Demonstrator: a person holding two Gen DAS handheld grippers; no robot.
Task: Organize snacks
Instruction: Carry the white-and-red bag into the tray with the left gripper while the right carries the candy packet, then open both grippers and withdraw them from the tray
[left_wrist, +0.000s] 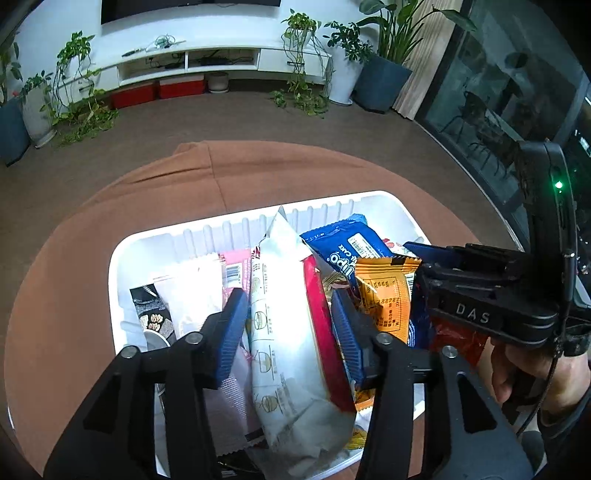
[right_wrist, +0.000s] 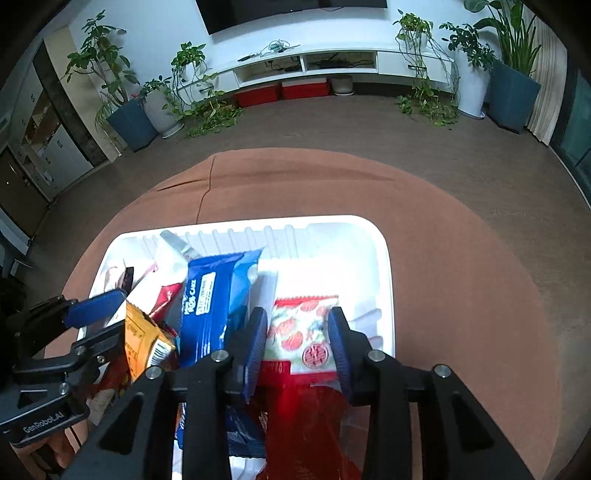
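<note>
- The white basket (left_wrist: 129, 254) already holds most snacks, standing upright in it.
- The left gripper (left_wrist: 288, 328) has jaws apart around the white packet (left_wrist: 284, 314) inside the basket, apparently not pressing it.
- The right gripper (right_wrist: 297, 347) is likewise apart around the strawberry packet (right_wrist: 301, 328) in the basket; only tidying seems left.

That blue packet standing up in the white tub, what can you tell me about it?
The blue packet is a glossy plastic snack wrapper, sealed, with white lettering that includes the word "cake" and a white barcode label. It stands on edge, leaning, in the middle of the white tub, its crimped top end pointing up towards the far wall. An orange packet leans against one side. The strawberry-print packet lies on the other side, beyond a blue finger pad; whether they touch I cannot tell.
</note>
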